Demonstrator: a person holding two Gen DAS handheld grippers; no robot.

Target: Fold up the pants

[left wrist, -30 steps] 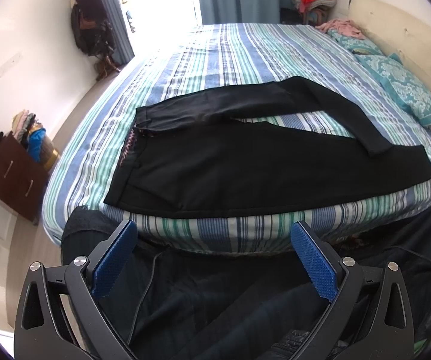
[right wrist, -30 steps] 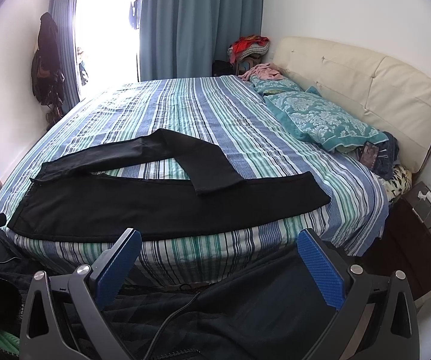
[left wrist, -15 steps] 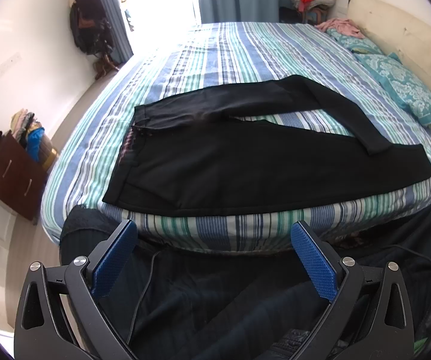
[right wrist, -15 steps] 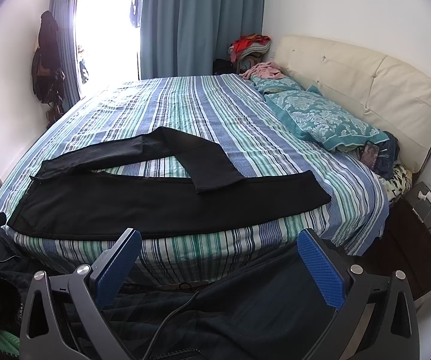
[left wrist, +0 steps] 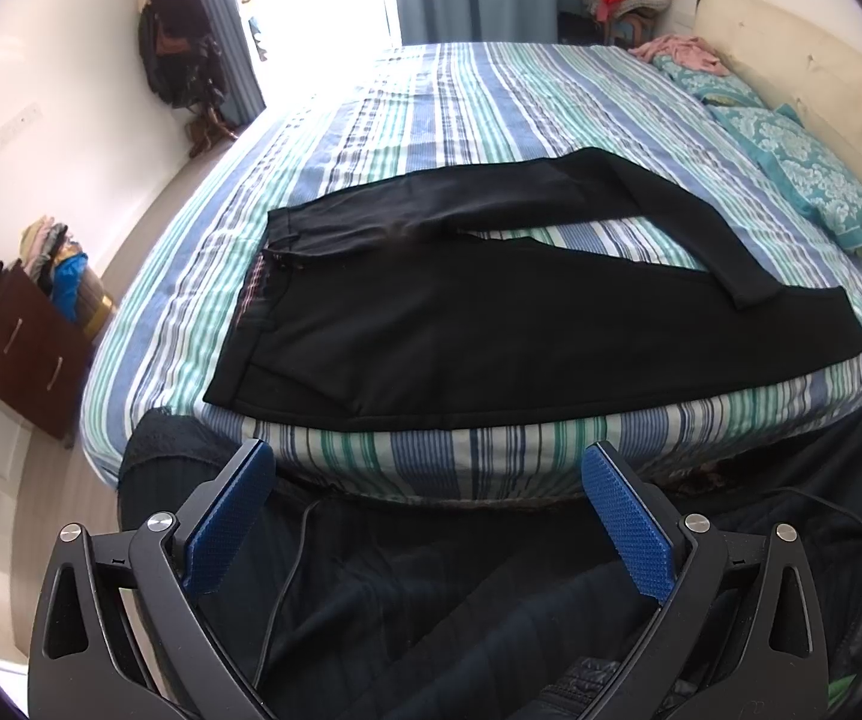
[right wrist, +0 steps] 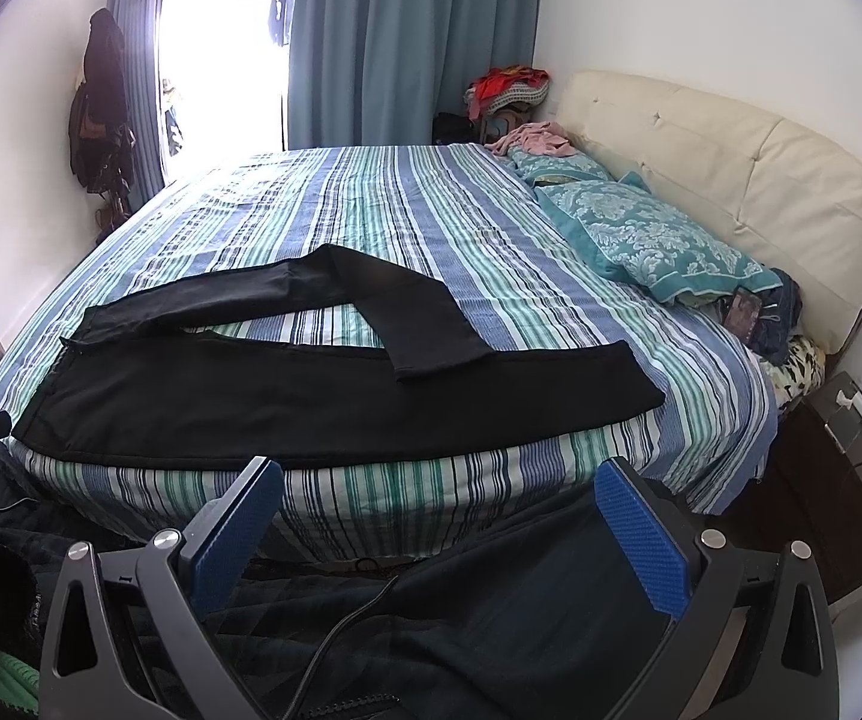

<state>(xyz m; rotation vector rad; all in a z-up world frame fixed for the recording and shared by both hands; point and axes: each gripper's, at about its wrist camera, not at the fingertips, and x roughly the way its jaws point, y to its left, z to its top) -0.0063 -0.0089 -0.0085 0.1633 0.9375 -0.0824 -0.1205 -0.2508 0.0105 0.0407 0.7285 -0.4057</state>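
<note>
Holding both pairs of tongs wide apart and empty, you are hovering short of the bed's near edge: the left tongs toward the waistband end, the right tongs toward the cuffs. The black fabric pants are lying flat across the striped blue-and-green bedsheet, near leg straight along the edge, far leg bent back so its cuff is overlapping the near one. To do this well, you are probably best taking the stray far leg first, pinching it at the cuff and near the crotch, and laying it squarely on the near leg before halving. Black on black is hiding seams and layer edges, and the waistband detail is hard to read. Beyond, the patterned teal pillow is leaning against the cream padded headboard.
</note>
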